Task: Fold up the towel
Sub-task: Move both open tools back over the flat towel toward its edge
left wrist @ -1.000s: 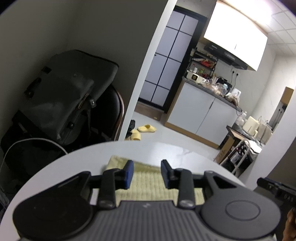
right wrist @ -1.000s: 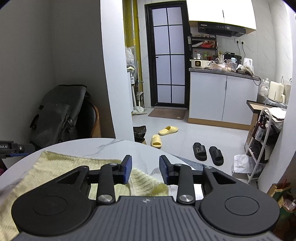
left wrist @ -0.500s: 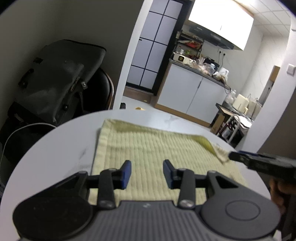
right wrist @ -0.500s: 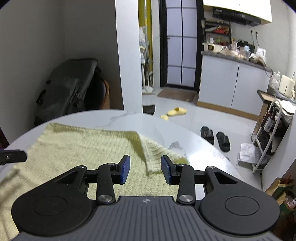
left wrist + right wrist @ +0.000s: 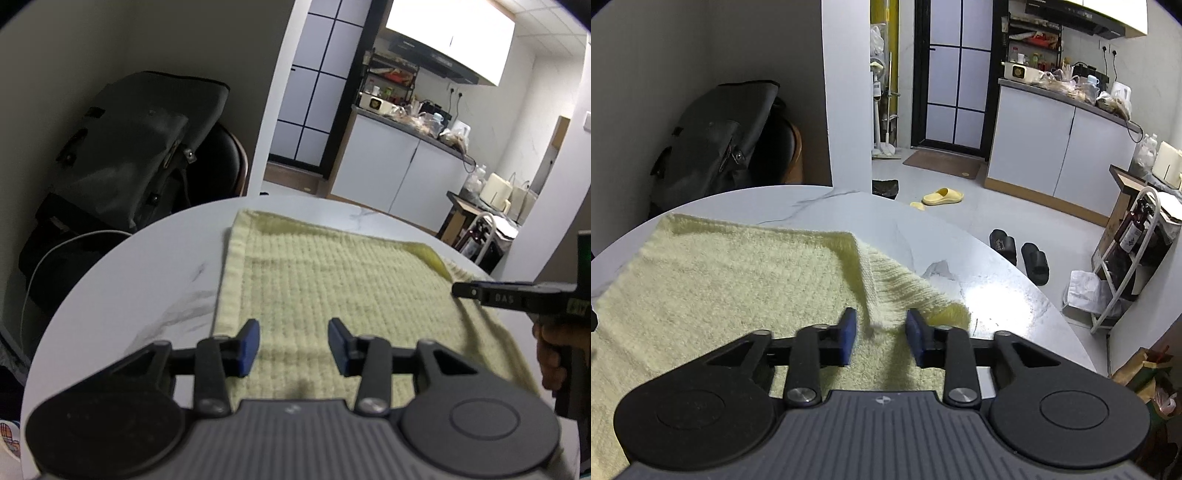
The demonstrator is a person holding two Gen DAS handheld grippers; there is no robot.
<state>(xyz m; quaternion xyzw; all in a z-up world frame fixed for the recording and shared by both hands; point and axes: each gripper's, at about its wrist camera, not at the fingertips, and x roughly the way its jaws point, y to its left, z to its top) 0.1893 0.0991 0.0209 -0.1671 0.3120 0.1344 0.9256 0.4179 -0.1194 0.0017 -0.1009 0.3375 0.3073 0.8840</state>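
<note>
A pale yellow waffle-weave towel lies spread on a round white marble table. My left gripper hovers open over the towel's near left part, nothing between its blue pads. In the right wrist view the same towel has its far right corner folded over into a raised flap. My right gripper is open, with the flap's edge lying between its fingers. The right gripper's black finger and a hand show at the right edge of the left wrist view.
A dark bag on a chair stands behind the table at the left. Beyond the table's far edge is kitchen floor with slippers, white cabinets and a wire rack.
Both grippers tilted down and came in over the towel. The towel now fills more of both views, and the folded corner flap now sits between the right gripper's fingers.
</note>
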